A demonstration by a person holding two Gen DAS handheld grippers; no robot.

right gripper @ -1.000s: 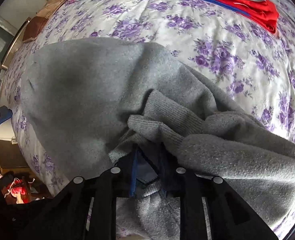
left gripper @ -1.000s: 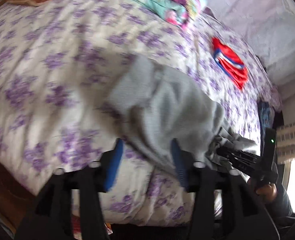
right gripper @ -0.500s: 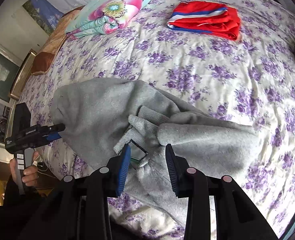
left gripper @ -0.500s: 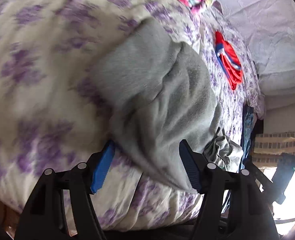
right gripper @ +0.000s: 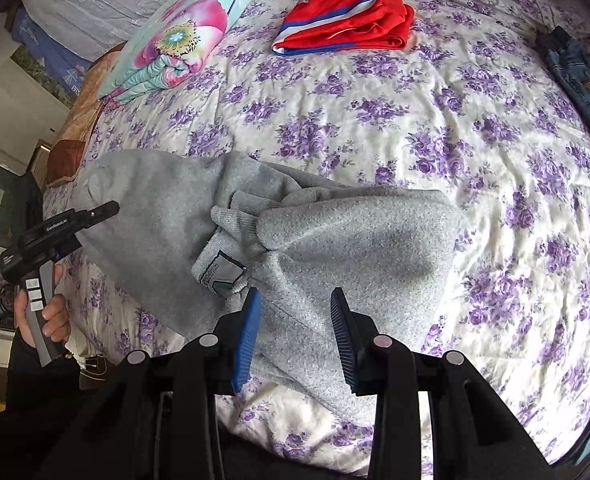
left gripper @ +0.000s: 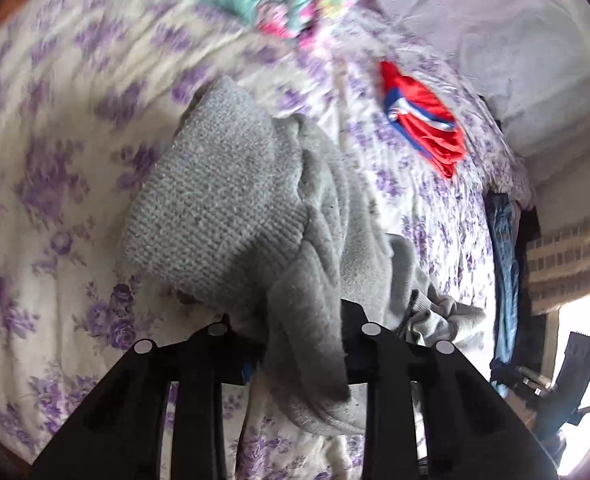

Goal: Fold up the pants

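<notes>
With the left tool (left gripper: 295, 344) closing on a fold of the grey fleece pants (right gripper: 335, 240) bunched at the near edge of the purple-flowered bed (right gripper: 475, 120) and the right tool (right gripper: 295, 336) held part-open, empty above them, only one layer may be caught, so the fold could be dragged askew.

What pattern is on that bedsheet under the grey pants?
Purple flower clusters on a white ground cover the bedsheet; the right wrist view shows it most sharply.

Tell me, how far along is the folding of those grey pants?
Early on. The grey pants lie bunched near the bed's edge, no neat fold showing. In hand: the left gripper is closing its jaws on a fold of them; the right gripper hangs open above. Left: flattening and folding, like the red garment behind.
</notes>
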